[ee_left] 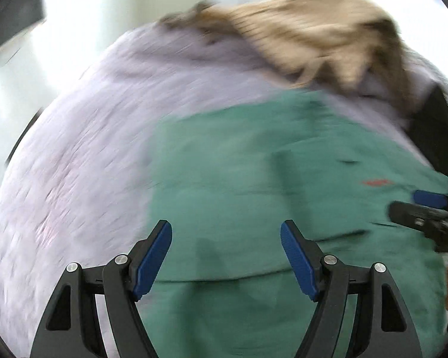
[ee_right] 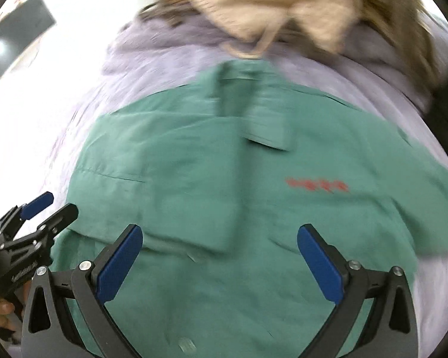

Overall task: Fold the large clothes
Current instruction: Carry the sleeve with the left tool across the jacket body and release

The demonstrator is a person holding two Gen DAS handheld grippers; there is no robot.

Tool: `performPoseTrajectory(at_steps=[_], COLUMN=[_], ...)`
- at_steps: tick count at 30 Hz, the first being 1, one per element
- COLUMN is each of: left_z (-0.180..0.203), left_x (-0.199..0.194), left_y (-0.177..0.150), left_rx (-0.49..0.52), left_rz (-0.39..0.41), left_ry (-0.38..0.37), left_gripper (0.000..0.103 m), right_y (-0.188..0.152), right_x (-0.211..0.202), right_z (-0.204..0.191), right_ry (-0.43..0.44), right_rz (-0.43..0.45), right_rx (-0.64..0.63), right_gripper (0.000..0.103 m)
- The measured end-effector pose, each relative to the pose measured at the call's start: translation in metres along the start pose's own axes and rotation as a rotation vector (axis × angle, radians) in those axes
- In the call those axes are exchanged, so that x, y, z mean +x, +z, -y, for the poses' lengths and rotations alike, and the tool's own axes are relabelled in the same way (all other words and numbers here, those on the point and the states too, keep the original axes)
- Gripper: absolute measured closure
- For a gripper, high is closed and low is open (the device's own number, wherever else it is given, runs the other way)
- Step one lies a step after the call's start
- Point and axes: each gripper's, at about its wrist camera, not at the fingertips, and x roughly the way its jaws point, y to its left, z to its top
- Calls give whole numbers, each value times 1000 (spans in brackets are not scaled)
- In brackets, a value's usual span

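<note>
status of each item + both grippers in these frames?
green shirt: spread flat on the lilac cover, front up, collar away from the cameras, not held
beige garment: crumpled heap beyond the collar
lilac cover: spread under both garments
left gripper: open, empty, over the shirt
right gripper: open, empty, over the shirt

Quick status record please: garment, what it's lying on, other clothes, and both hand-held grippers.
garment: green shirt, spread flat, collar away from camera, red lettering on chest
surface: lilac cover under the shirt
other clothes: beige garment heaped beyond the collar
left hand-held gripper: open, above shirt, holding nothing
right hand-held gripper: open, above shirt, holding nothing
image quality: motion blur
</note>
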Motion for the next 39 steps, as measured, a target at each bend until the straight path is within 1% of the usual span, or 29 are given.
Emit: performPoseTrajectory(at_steps=[2,3,5,6,7,8,9,10,12,13,14,15,17,18,19,20,22,23,24,25,26,28,30,32,34,36,37,38,39], left_z=[-19,-27,-39,-42,-42,-42,-40,-39,-35,-38,-39,-40,-42,-41,-41,-41,-46,-50,-55,-58,-64,-71,-76,-78,-76,-68,-65,-63,-60], left_x=[19,29,41,45,48,49,50,50,52,52,53,51,50,49,46,44,34,30,31,34,42,59,80,103,116,123,124,126,127], left_y=[-4,-7,-14,-17,-20,-20,-21,-21,-21,-21,-21,-23,-26,-26,-23,-19,-6,5,16,25,39,56,71,84,91,94,95,96,97], left_rx=[-52,-80,-127,-138,-131,-122,-105,-89,-74,-75,-77,-81,-83,-80,-71,-63,-44,-37,-32,-30,-28,-26,-32,-51,-43,-1,17,35,52], left_rz=[-40,-67,-99,-104,-102,-100,-94,-89,-87,-87,-86,-82,-90,-94,-104,-106,-75,-63,-63,-70,-90,-122,-164,-217,-241,-254,-256,-258,-259], left_ry=[47,66,56,45,47,51,56,62,62,58,58,65,54,54,51,47,32,16,-4,-20,-39,-66,-90,-129,-143,-161,-170,-178,-197], left_gripper=[27,27,27,27,27,27,27,27,26,25,21,19,19,19,19,19,19,19,19,19,19,19,19,19,19,19,19,20,24], right_y=[1,-1,-7,-12,-14,-14,-11,-8,0,4,8,9,7,3,-1,-7,-21,-27,-30,-35,-43,-59,-75,-83,-84,-85,-88,-84,-82], right_x=[19,31,55,60,63,60,58,55,47,42,35,25,9,-1,-8,-17,-29,-35,-35,-35,-32,-23,-1,21,43,56,58,63,66], right_z=[-25,-39,-62,-65,-67,-63,-58,-47,-15,4,27,55,96,116,130,141,143,136,121,106,80,41,-7,-44,-78,-103,-116,-125,-129], right_ry=[-18,-43,-114,-155,-205,-274,-326,-405,-497,-518,-496,-440,-381,-325,-252,-158,85,205,310,382,464,578,698,765,820,817,805,784,770], right_rz=[-25,-43,-84,-89,-74,-31,-9,11,40,44,46,55,69,88,108,126,149,153,139,117,82,27,-60,-120,-141,-144,-135,-117,-109], right_rx=[-71,-119,-225,-267,-300,-318,-314,-290,-200,-138,-51,64,248,346,421,487,561,574,567,550,522,496,496,525,574,596,597,597,599], right_gripper=[0,0,0,2,2,2,2,2,2,2,2,2,2,2,2,2,0,0,0,0,0,0,0,0,0,0,0,0,0])
